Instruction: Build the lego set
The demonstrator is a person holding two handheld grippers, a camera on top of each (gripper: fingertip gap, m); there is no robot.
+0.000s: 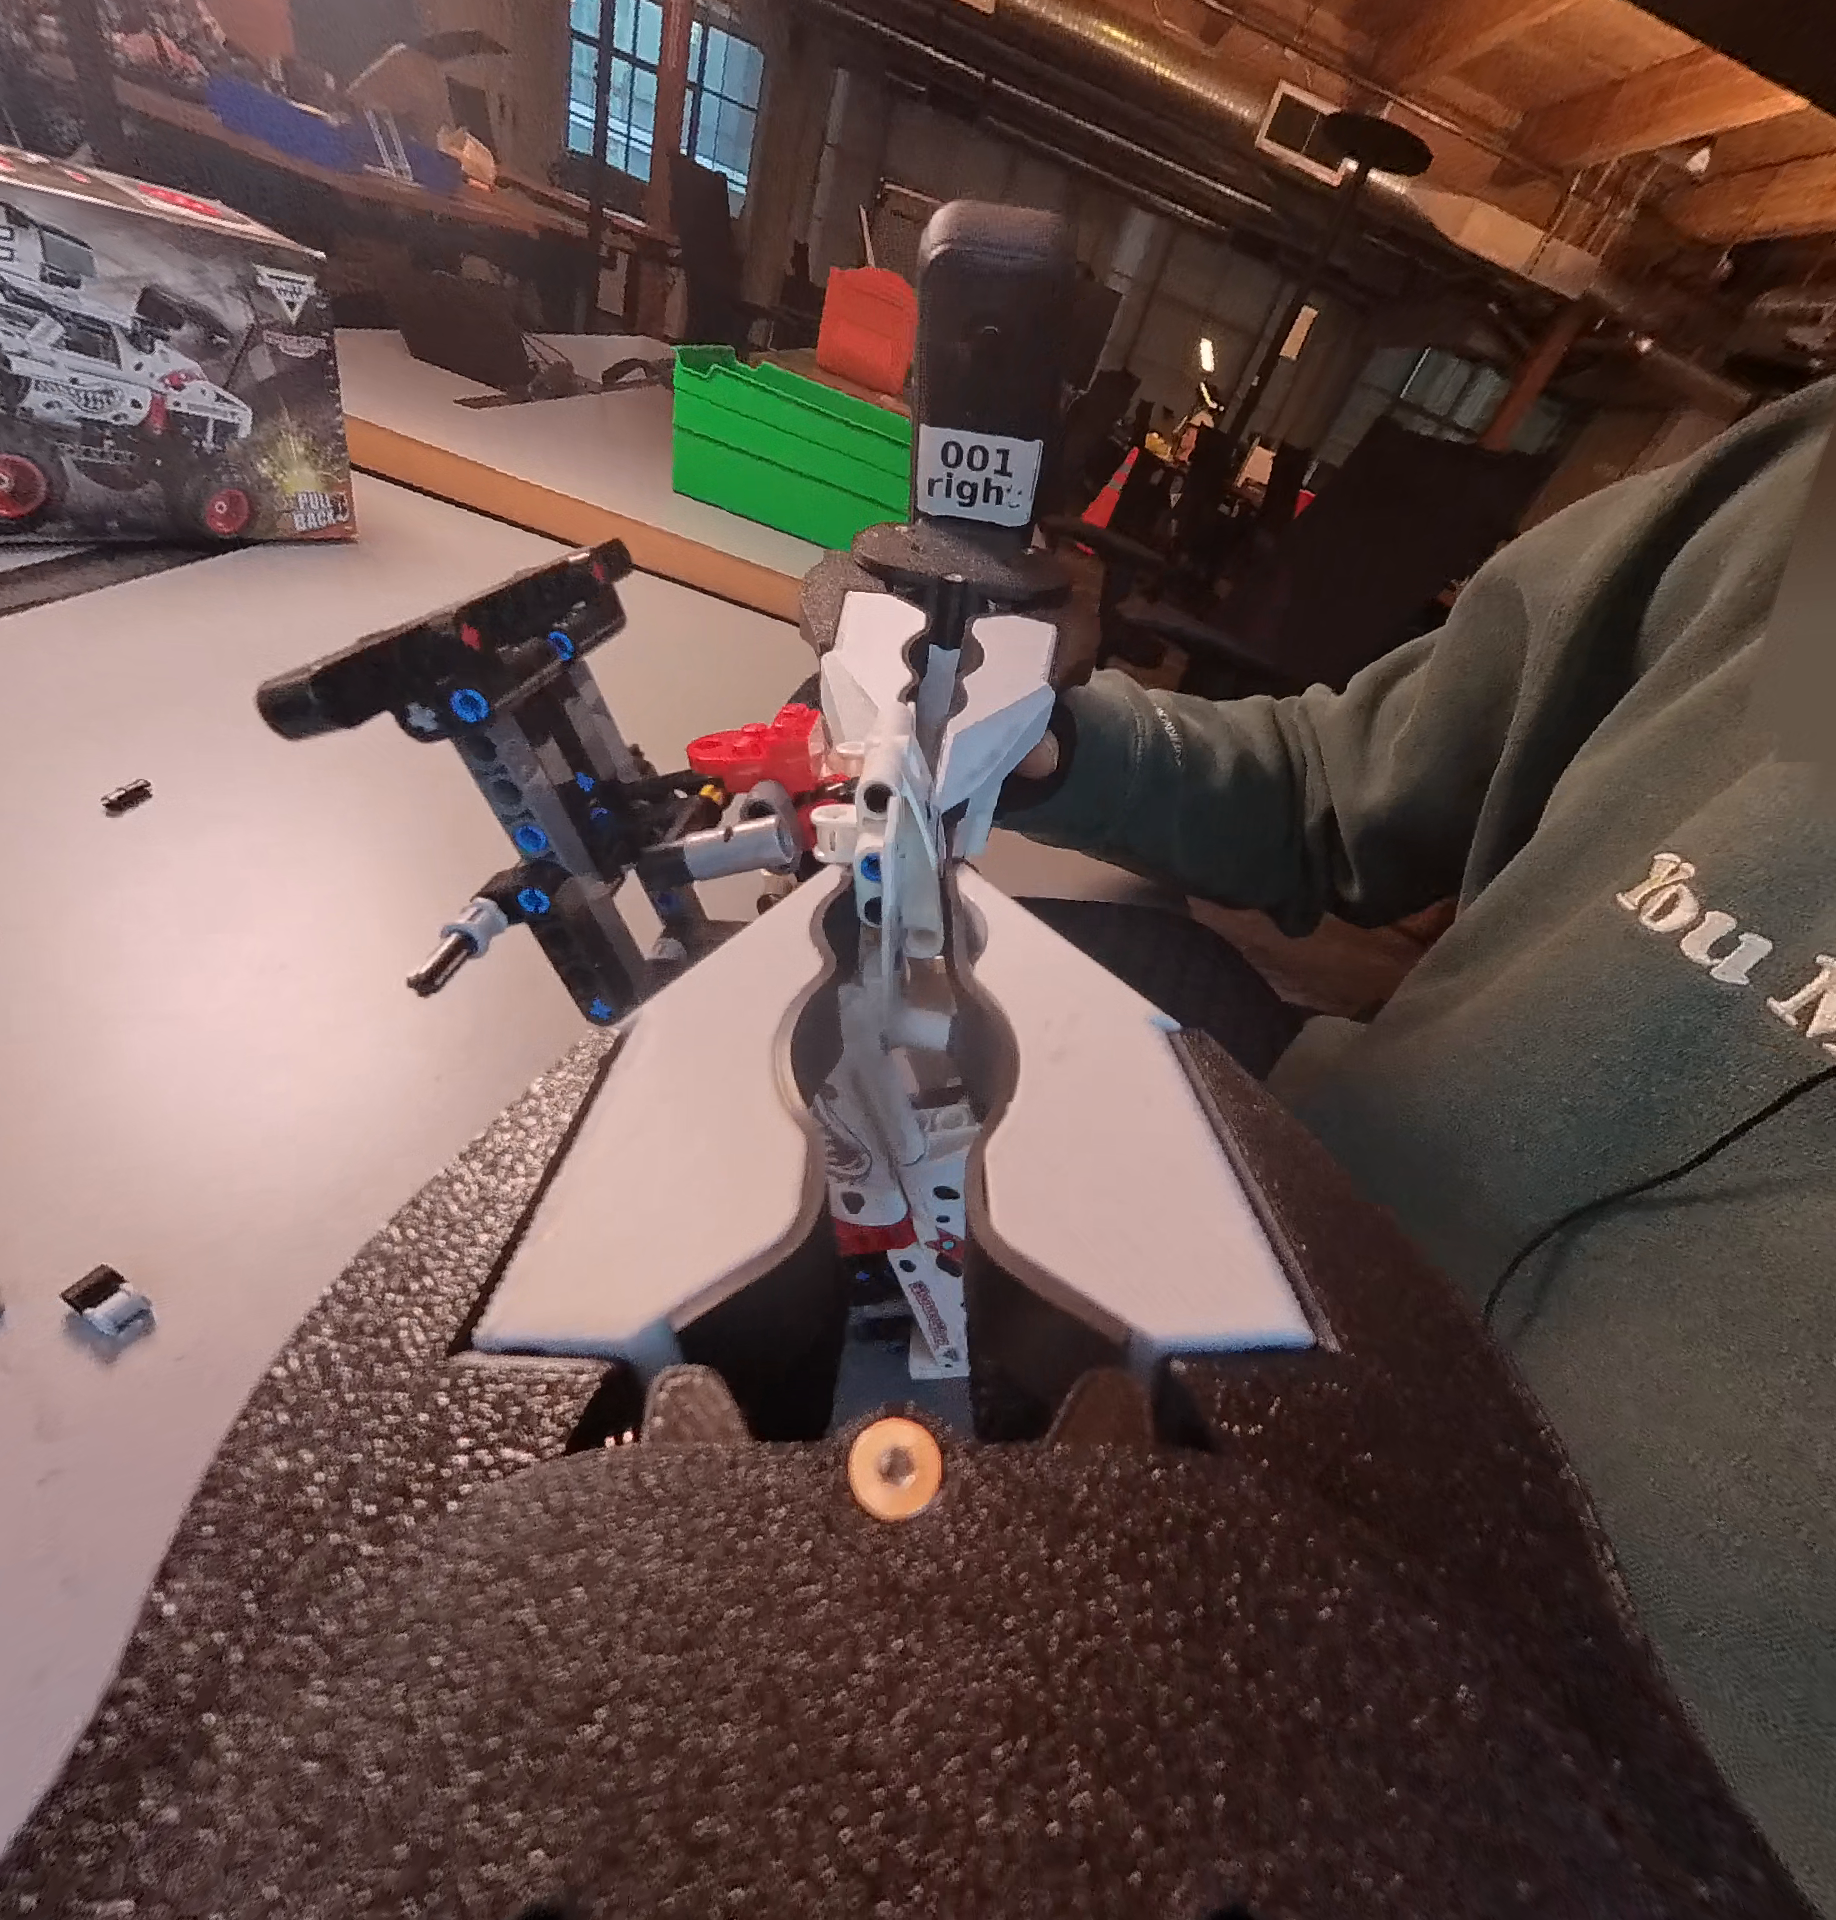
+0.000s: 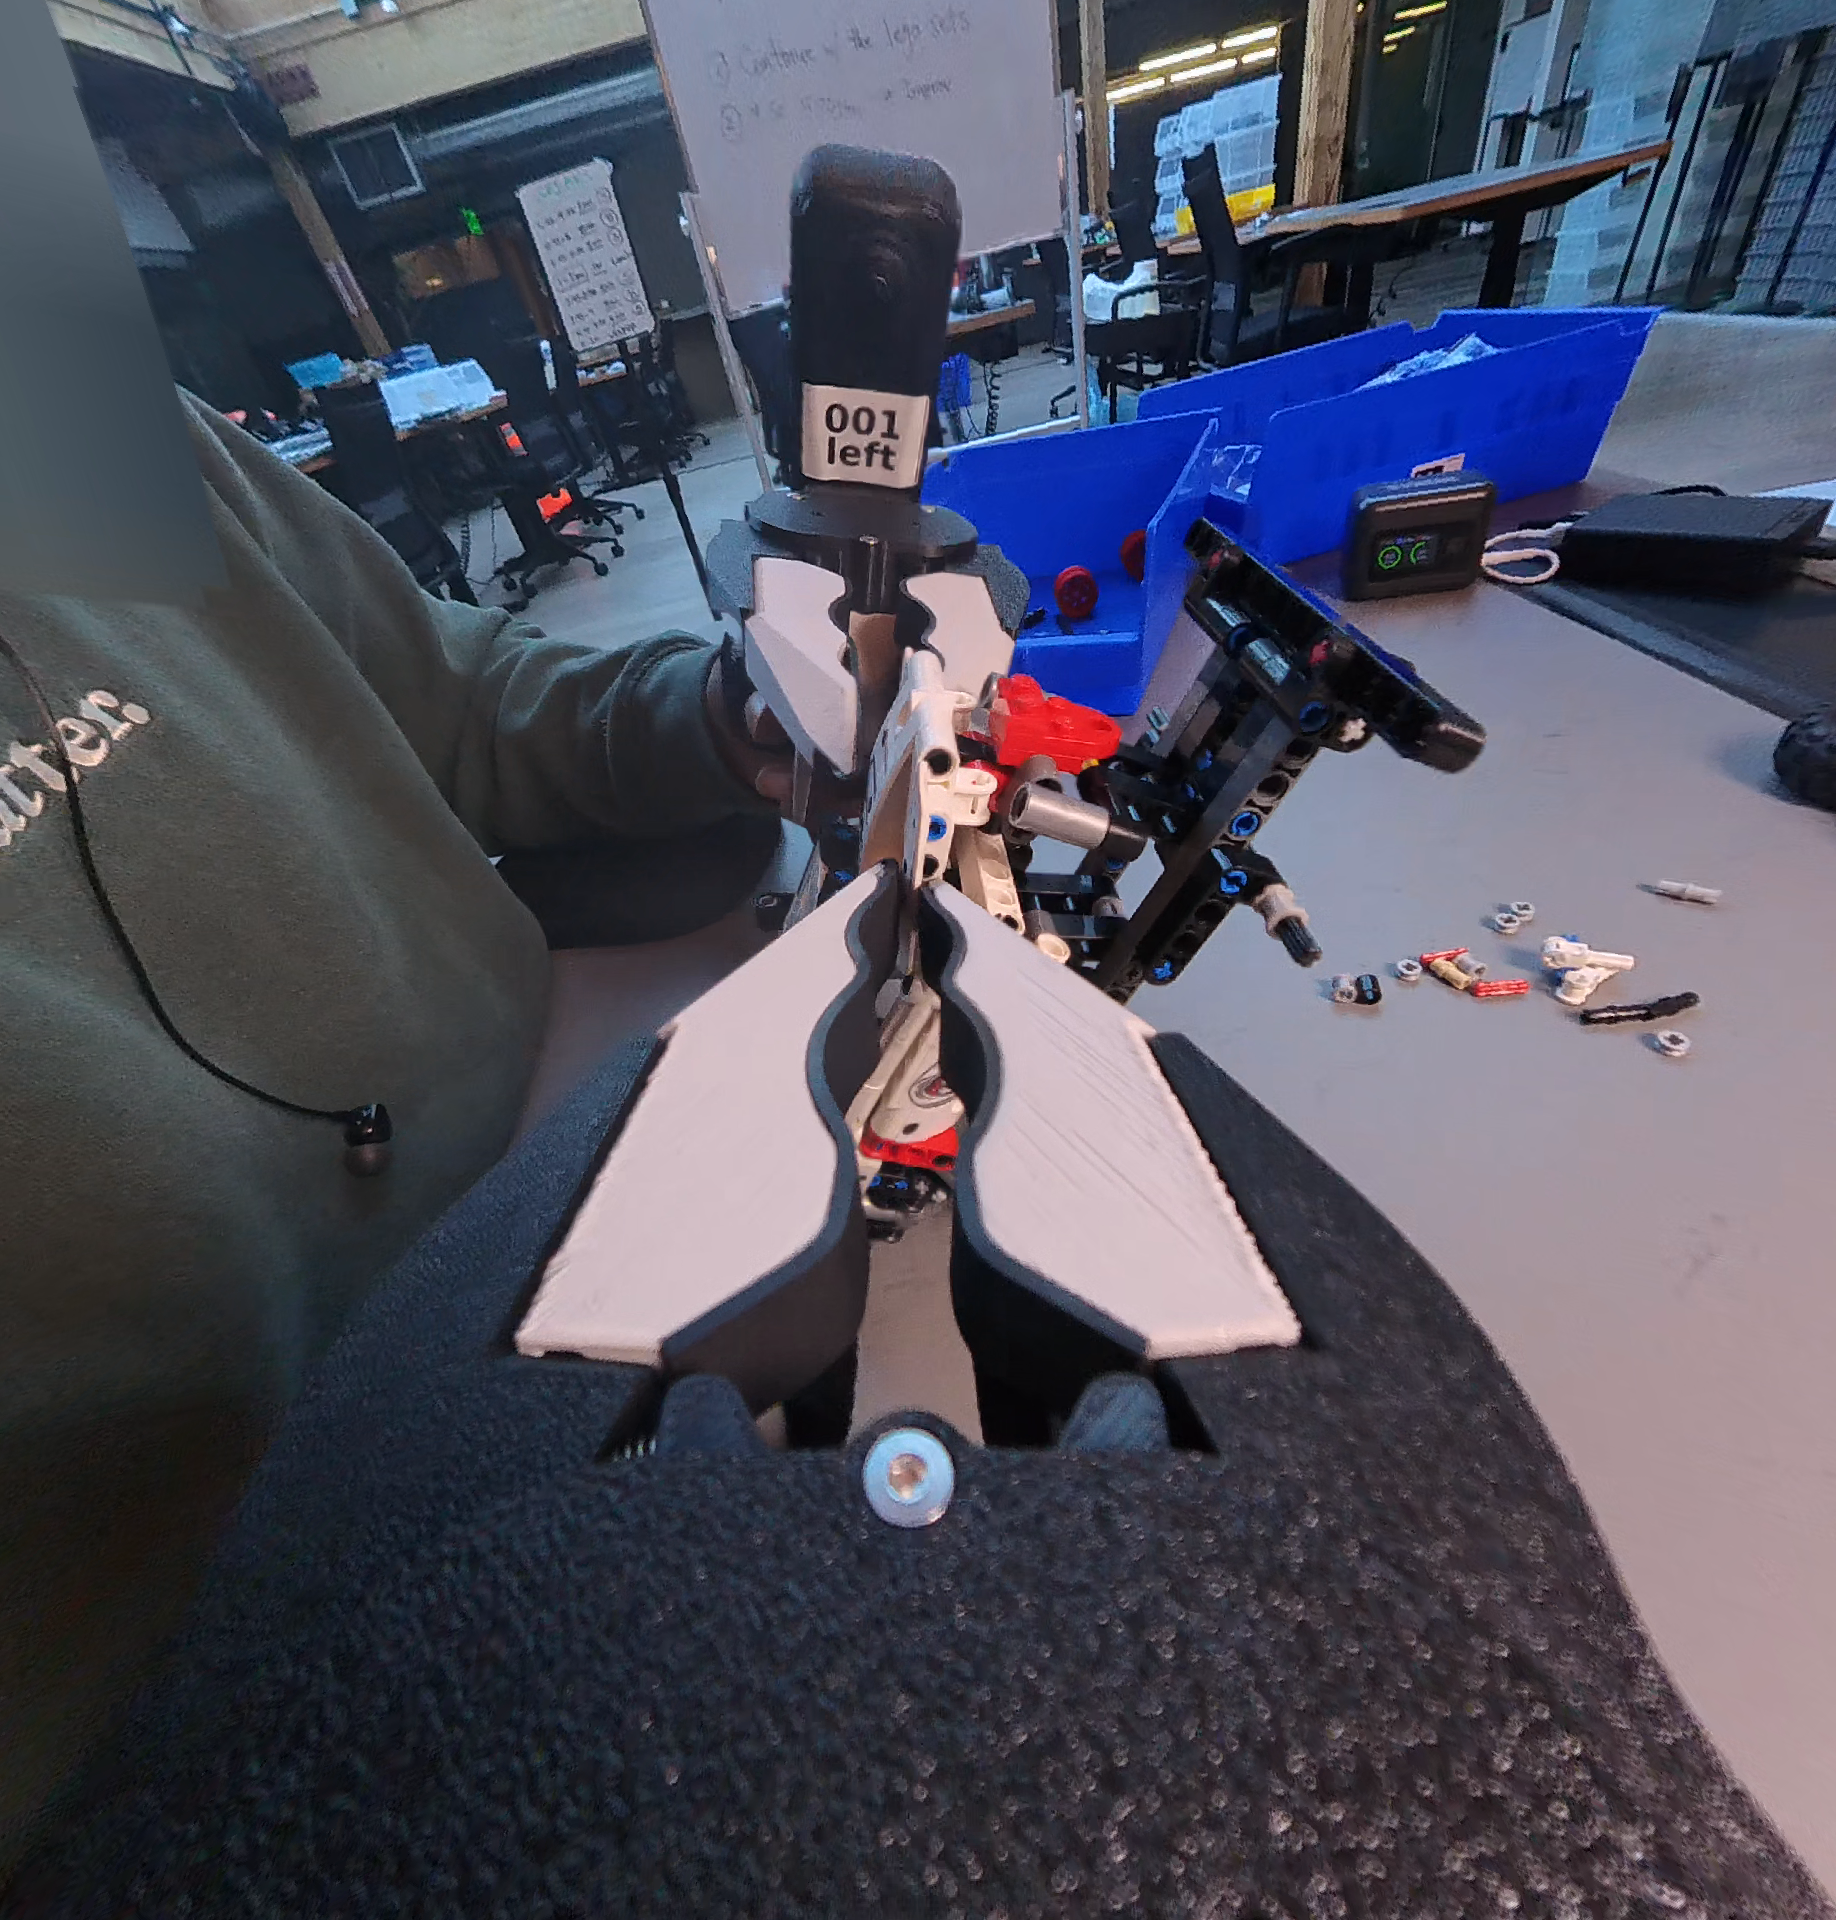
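Gripping the half-built black, white and red plastic lego truck chassis [image 1: 602,790] by its white panel: left gripper [image 1: 898,935] and right gripper [image 2: 909,914] jaws both nearly closed on it. Light, rigid, likely pops apart at pins; hold beams.

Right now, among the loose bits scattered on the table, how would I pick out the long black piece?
Start from the grey table in the right wrist view, to the right of the black lego frame that both claws hold up. A cluster of small loose parts lies there. The long black piece sits at its near right edge: thin and dark, while its neighbours are short white, grey or red bits.
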